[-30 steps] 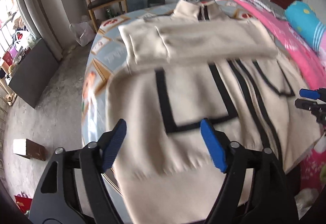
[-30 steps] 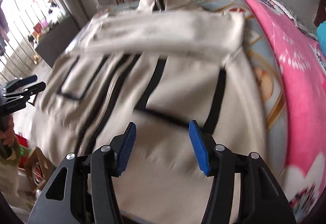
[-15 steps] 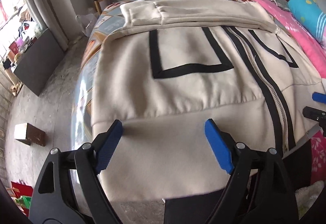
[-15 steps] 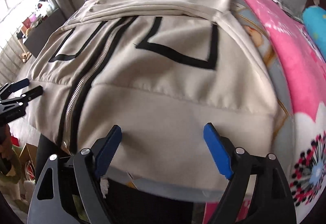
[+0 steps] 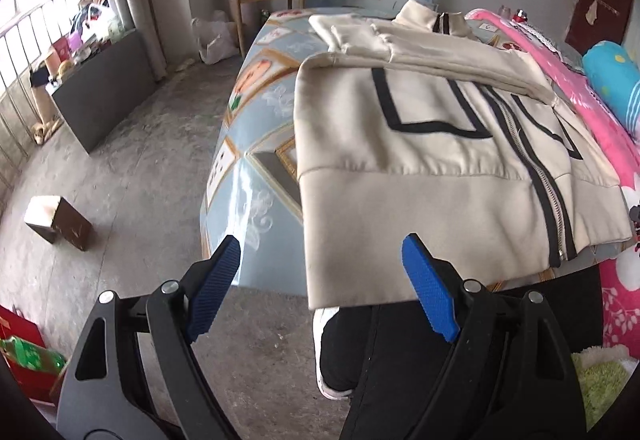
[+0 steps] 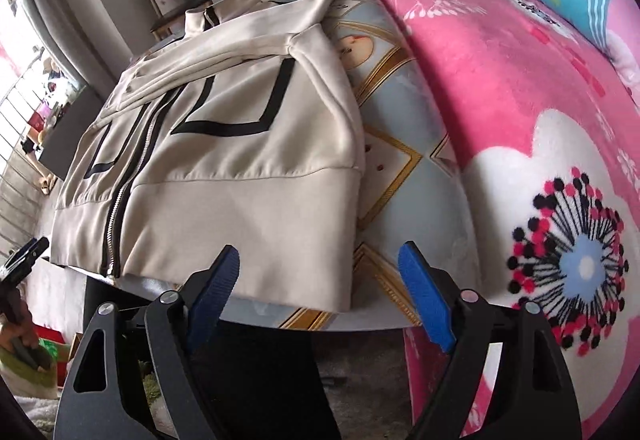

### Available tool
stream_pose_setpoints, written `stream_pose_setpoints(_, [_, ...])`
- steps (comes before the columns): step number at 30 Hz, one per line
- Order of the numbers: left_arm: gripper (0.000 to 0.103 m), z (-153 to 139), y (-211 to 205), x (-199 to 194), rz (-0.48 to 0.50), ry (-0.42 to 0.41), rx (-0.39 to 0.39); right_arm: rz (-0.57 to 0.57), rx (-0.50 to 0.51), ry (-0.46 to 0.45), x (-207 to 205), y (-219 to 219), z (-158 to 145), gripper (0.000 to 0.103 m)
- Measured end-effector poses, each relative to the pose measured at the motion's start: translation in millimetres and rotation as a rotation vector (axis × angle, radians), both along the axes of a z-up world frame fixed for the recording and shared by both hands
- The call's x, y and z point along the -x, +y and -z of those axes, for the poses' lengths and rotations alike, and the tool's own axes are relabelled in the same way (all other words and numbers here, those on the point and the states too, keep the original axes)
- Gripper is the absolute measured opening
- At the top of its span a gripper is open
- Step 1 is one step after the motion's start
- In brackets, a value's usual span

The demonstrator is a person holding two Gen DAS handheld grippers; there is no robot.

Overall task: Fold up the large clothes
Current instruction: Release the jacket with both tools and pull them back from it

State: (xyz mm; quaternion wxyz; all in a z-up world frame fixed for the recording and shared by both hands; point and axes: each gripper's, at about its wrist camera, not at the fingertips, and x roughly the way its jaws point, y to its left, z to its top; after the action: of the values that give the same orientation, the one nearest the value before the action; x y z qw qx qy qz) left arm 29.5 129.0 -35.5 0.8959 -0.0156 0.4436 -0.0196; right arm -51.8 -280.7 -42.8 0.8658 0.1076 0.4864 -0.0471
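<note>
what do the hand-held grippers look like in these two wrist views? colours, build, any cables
Both match. The left hand-held gripper and right hand-held gripper each have two black plastic arms with triangular cutouts and silver pivot screws. The fingers carry blue textured pads, slanted at the tips. No cables or markings show. In the right view, the left unit's dark tip looks alike.

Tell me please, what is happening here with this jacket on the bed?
A person holds a two-finger tool in each hand and is folding a cream jacket with black stripes, which lies zipped on the bed. Both sleeves are already folded across the chest. The left tool and the right tool are both open and hold nothing; each sits just off a bottom corner of the hem. The body fold is not yet done.
</note>
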Motion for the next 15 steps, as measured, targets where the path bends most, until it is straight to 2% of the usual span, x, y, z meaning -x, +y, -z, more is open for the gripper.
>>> stream_pose_setpoints(3, [0.069, 8, 4, -2, -0.012, 0.024, 0.033, -0.005, -0.033, 0.018, -4, 0, 6, 0.066])
stream_pose_setpoints(7, [0.053, 16, 11, -3, -0.016, 0.048, 0.085, -0.010, -0.009, 0.064, -2, 8, 18, 0.055])
stream_pose_setpoints(12, [0.043, 20, 13, -5, -0.004, 0.056, 0.122, 0.019, 0.003, 0.070, 7, 8, 19, 0.048])
stream_pose_setpoints(15, [0.033, 22, 13, -5, 0.003, 0.067, 0.170, 0.018, 0.006, 0.080, 11, 10, 22, 0.035])
